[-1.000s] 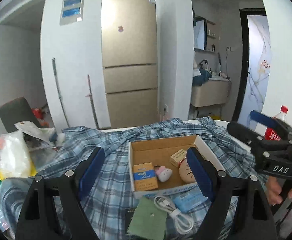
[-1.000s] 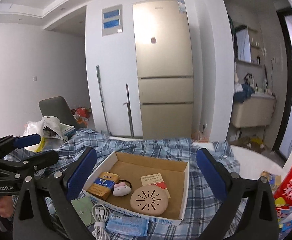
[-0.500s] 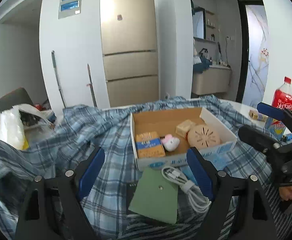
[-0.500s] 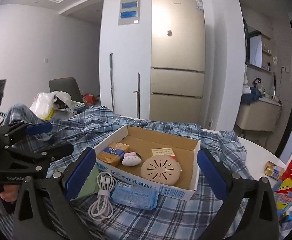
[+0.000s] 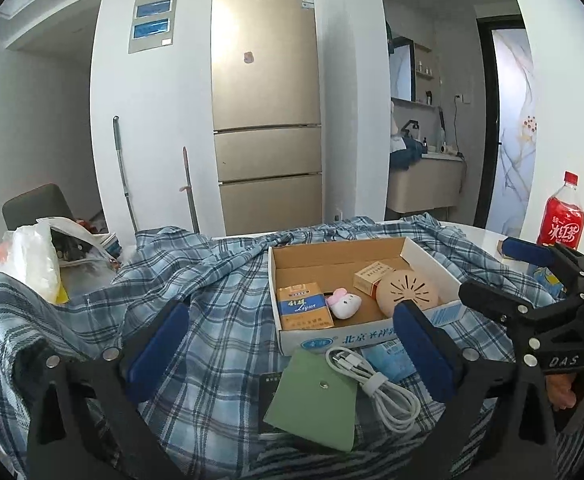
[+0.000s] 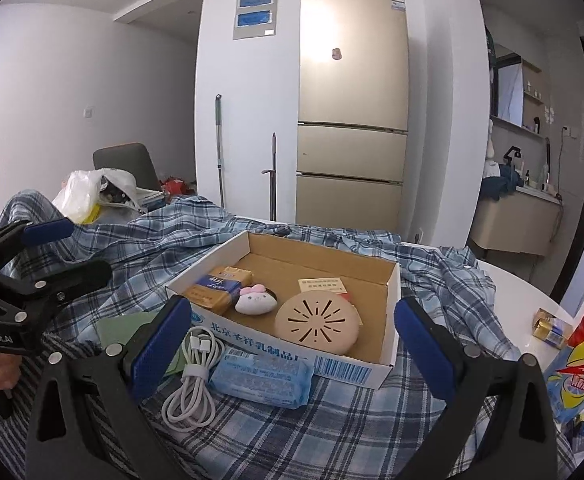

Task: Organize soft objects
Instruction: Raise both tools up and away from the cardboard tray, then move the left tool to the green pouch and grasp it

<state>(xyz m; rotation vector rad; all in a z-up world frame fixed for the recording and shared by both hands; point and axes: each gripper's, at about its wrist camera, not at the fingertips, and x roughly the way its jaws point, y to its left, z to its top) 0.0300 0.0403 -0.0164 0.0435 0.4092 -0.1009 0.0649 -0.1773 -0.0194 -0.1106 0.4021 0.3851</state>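
Both views sit lower and closer to the cardboard box (image 5: pixel 423 254) than a second ago; left gripper (image 5: pixel 288 350) jaws opening wider, nothing between them.

A gold fridge (image 5: pixel 266 108) stands behind — red bottle (image 5: pixel 560 220) at right.

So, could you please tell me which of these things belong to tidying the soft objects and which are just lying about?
Likely part of the job:
- plaid cloth
- plush toy
- tissue pack
- green pouch
- cardboard box

Just lying about:
- white cable
- round perforated disc
- red bottle
- plastic bag
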